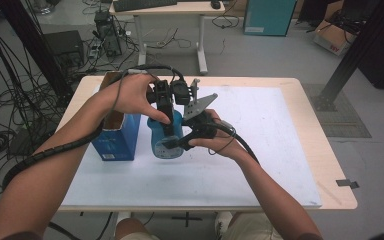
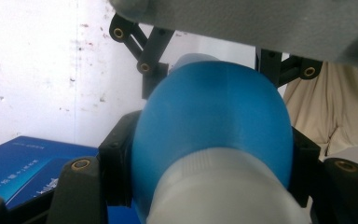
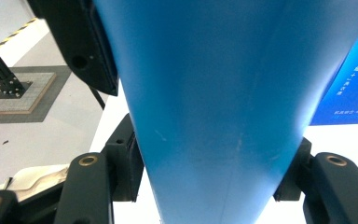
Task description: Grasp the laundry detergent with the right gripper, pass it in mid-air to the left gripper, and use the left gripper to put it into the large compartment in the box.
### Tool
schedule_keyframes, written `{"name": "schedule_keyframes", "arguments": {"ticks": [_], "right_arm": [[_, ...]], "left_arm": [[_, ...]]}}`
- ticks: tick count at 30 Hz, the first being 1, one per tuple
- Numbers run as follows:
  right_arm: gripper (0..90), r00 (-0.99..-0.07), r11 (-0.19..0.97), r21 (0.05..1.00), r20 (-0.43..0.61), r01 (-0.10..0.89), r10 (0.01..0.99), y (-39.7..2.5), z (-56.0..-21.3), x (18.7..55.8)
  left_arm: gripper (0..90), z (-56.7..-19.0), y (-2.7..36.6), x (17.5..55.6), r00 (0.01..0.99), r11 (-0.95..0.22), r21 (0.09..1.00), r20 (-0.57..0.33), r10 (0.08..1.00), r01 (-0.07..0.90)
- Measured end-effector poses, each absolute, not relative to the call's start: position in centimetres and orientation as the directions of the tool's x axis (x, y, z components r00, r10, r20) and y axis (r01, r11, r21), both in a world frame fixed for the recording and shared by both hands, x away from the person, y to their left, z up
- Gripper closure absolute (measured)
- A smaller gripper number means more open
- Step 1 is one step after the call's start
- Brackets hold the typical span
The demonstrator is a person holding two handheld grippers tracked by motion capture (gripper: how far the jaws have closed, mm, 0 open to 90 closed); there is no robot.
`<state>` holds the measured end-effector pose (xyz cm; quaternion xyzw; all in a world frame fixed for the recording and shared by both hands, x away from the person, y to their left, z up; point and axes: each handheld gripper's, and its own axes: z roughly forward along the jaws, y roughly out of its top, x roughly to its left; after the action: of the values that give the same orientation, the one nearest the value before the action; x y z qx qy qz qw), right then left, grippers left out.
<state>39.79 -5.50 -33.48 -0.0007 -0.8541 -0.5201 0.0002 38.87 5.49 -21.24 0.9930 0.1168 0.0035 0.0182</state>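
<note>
Both grippers hold one blue bottle (image 1: 166, 140) above a white mat (image 1: 260, 130) on the table (image 1: 330, 170), slightly left of the mat's centre; an open blue box (image 1: 116, 135) stands just beside the bottle at its 9 o'clock.

Left gripper (image 1: 166, 112): comes down on the bottle from 12 o'clock; in the left gripper view its black jaws stand clamped on the bottle's neck end, where the blue shoulder (image 2: 214, 121) meets a white cap (image 2: 223, 191); the box's blue face (image 2: 32, 163) lies at 8 o'clock.

Right gripper (image 1: 177, 142): reaches in from 3 o'clock; in the right gripper view its jaws press against both flanks of the blue body (image 3: 214, 107), so it too is clenched on the bottle; the box (image 3: 354, 79) shows at 2 o'clock.

Judged step: a two-handed hold, the right gripper steadying the body while the left works at the cap, or the bottle being carried toward the box; which of the two cannot be told.

To do it well: keep the right jaws square on the flanks, since the smooth tapering body may slide; keep the left jaws level around the neck; move both hands together, so that the bottle is not twisted; keep the bottle upright and apart from the box rim.
</note>
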Motion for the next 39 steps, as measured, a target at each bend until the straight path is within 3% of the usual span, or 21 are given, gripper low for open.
{"name": "schedule_keyframes", "arguments": {"ticks": [23, 30, 32, 37, 39], "right_arm": [[39.9, -1.0, 0.457, 0.889, 0.01, 0.009, -0.001, -5.4, -33.6, 39.9], [32.1, -0.999, 0.465, 0.885, -0.01, 0.005, 0.031, -6.0, -33.5, 39.9], [31.6, -0.999, 0.457, 0.89, -0.016, 0.004, 0.038, -6.3, -33.4, 39.9], [28.6, -0.996, 0.459, 0.887, -0.073, -0.04, 0.055, -6.8, -33.4, 39.4], [27.1, -0.996, 0.487, 0.873, -0.071, -0.033, 0.06, -7.2, -33.3, 39.3]], "left_arm": [[36.9, -21.4, 5.6, 38.9, 0.969, -0.968, 0.037, 0.004, 0.249, 0.248], [36.9, -21.4, 5.8, 39.0, 0.967, -0.967, 0.027, 0.02, 0.253, 0.252], [36.9, -20.9, 5.9, 39.5, 0.982, -0.982, -0.026, 0.03, 0.188, 0.189], [36.9, -20.8, 6.1, 39.6, 0.977, -0.977, -0.029, 0.042, 0.208, 0.209], [36.9, -21.1, 6.2, 39.2, 0.955, -0.956, 0.025, 0.044, 0.293, 0.292]]}}
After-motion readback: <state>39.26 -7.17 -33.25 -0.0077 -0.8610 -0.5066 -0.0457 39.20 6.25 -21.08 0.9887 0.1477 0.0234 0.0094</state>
